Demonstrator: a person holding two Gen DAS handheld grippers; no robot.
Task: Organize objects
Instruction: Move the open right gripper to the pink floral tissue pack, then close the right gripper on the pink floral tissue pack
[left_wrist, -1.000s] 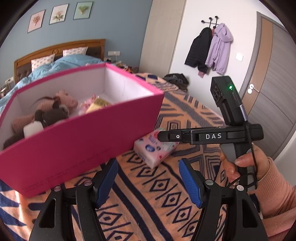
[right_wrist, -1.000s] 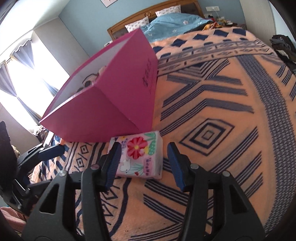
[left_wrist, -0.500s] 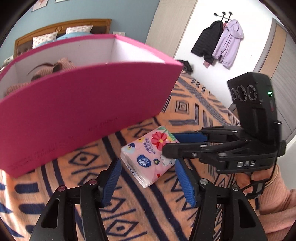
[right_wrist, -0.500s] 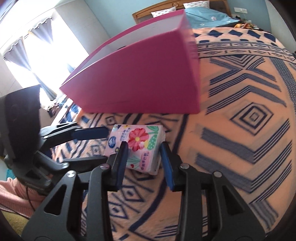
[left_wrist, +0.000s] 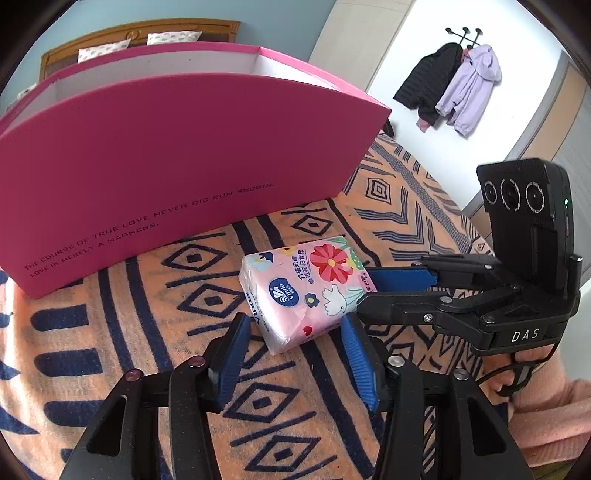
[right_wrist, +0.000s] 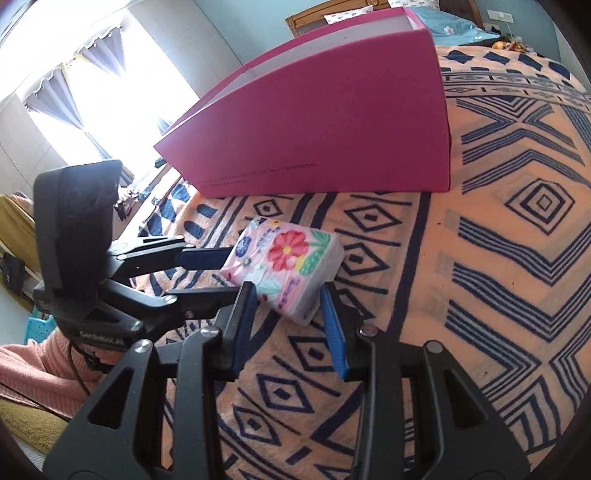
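The tissue pack (left_wrist: 308, 291) lies on the bed blanket (left_wrist: 110, 332) just before the pink box (left_wrist: 177, 155), not yet stowed, the left gripper (left_wrist: 291, 354) closing around its near corner and the right gripper (right_wrist: 290, 314) straddling it, pad contact unclear.

We have open blanket (right_wrist: 517, 229) to the right of the tissue pack (left_wrist: 306, 291), nothing standing on it. The pink box (left_wrist: 155, 166) walls off the far side, near the pack. Both grippers crowd the pack: the left gripper (left_wrist: 295, 325) is closing around its near corner, the right gripper (right_wrist: 288, 291) clamps another.
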